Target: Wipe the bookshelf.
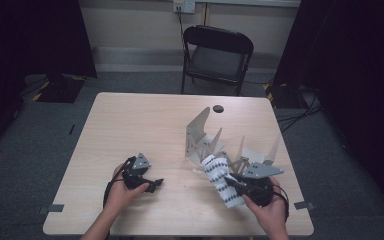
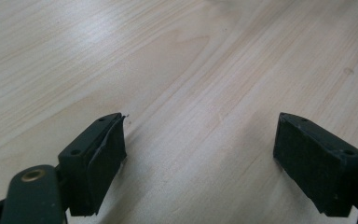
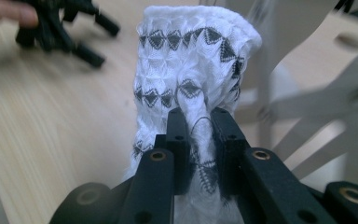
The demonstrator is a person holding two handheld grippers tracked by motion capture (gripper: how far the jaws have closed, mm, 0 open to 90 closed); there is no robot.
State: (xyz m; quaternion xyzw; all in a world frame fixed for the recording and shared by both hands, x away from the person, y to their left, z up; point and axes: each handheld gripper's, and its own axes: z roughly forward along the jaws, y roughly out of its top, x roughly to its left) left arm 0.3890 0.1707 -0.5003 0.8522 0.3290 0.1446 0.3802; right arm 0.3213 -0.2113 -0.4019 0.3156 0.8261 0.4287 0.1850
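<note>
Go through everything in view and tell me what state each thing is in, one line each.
Right tongs: shut on the white patterned cloth.
White patterned cloth: pinched, bunched, lifted beside the rack.
Left tongs: open, nothing between them, low over the table.
Grey rack: standing upright on the table.
Folding chair: unfolded, unoccupied, beyond the table.

One light wooden table (image 1: 130, 130). One white knitted sock with black diamond pattern (image 1: 221, 180). One grey slotted metal rack (image 1: 200, 135). One black folding chair (image 1: 216, 57). Two black two-jaw grippers: left gripper (image 1: 152, 184), right gripper (image 3: 199, 122).
</note>
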